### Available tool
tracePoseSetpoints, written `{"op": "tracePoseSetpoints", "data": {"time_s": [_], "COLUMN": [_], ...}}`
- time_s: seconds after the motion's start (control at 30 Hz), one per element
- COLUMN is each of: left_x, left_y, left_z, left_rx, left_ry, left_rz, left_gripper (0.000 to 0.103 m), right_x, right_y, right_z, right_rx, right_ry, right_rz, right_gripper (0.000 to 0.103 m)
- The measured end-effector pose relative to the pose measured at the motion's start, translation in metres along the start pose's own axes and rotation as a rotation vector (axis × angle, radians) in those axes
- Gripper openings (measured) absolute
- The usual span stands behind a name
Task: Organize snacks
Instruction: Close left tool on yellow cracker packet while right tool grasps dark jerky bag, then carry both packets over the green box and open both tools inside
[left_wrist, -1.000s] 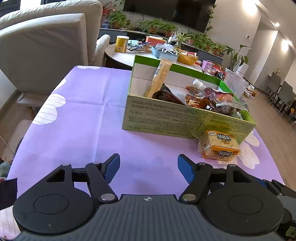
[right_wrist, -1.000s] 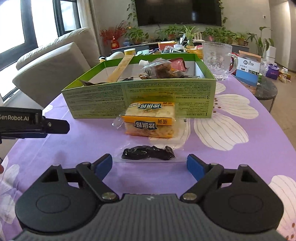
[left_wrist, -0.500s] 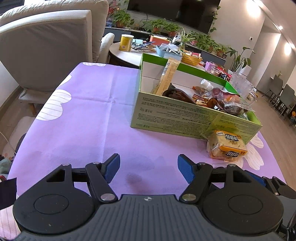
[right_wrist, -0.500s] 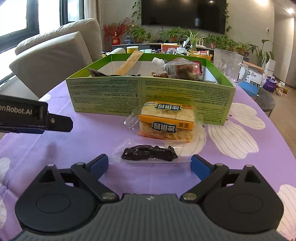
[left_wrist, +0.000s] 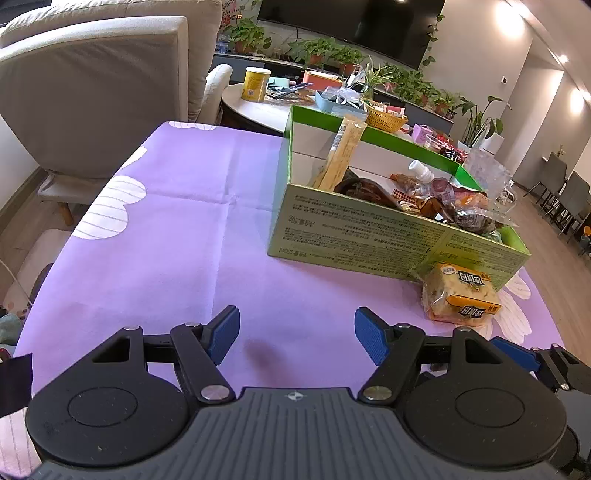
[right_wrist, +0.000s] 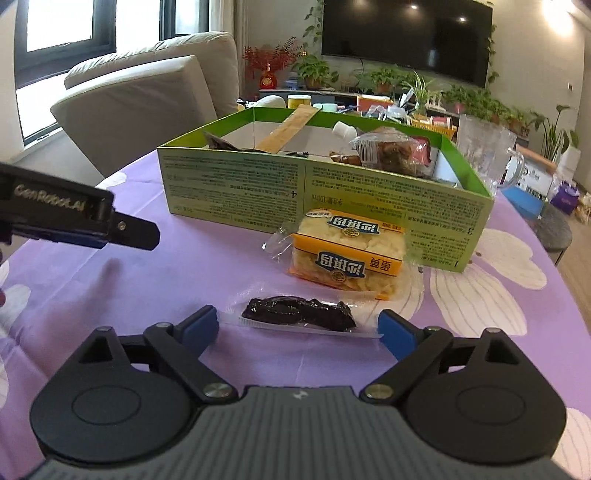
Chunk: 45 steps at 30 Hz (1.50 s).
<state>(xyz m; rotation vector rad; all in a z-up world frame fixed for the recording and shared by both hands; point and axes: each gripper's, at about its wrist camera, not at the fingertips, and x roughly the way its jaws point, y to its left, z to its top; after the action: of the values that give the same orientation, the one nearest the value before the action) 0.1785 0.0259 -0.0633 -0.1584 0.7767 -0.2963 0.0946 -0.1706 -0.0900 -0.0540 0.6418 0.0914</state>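
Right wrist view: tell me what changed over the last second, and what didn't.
The right gripper has come in low toward the clear packet of dark snack, which now lies between its blue fingertips; its jaws are closing, not yet pressing the wrapper. Nothing was gripped or released. The yellow cracker pack, the green box and the open, empty left gripper stayed as they were.
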Motion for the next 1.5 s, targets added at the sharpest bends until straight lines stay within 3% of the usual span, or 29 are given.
{"op": "tracePoseSetpoints", "data": {"time_s": [0.17, 0.4, 0.67, 0.77, 1.1, 1.33, 1.5], "left_x": [-0.004, 0.003, 0.026, 0.036, 0.052, 0.067, 0.071], "left_y": [-0.010, -0.050, -0.107, -0.122, -0.148, -0.149, -0.160], "left_z": [0.002, 0.006, 0.012, 0.011, 0.007, 0.008, 0.005], "left_rx": [0.030, 0.070, 0.160, 0.191, 0.282, 0.248, 0.302], "left_ry": [-0.007, 0.009, 0.004, 0.016, -0.059, -0.039, -0.019], "left_rz": [-0.047, -0.265, -0.313, -0.274, -0.114, -0.085, -0.039], "left_gripper": [0.066, 0.066, 0.066, 0.067, 0.067, 0.080, 0.085], "right_x": [-0.019, -0.042, -0.051, -0.051, -0.049, -0.047, -0.045], "right_y": [-0.001, -0.032, -0.066, -0.070, -0.082, -0.090, -0.094], "right_z": [-0.008, -0.019, -0.031, -0.032, -0.036, -0.038, -0.039], "right_rx": [-0.043, 0.025, 0.113, 0.123, 0.153, 0.187, 0.208], "right_ry": [-0.067, -0.069, -0.059, -0.064, -0.077, -0.071, -0.061], "right_rz": [-0.041, -0.096, -0.167, -0.163, -0.130, -0.123, -0.111], "right_gripper": [0.054, 0.055, 0.054, 0.055, 0.054, 0.054, 0.054]}}
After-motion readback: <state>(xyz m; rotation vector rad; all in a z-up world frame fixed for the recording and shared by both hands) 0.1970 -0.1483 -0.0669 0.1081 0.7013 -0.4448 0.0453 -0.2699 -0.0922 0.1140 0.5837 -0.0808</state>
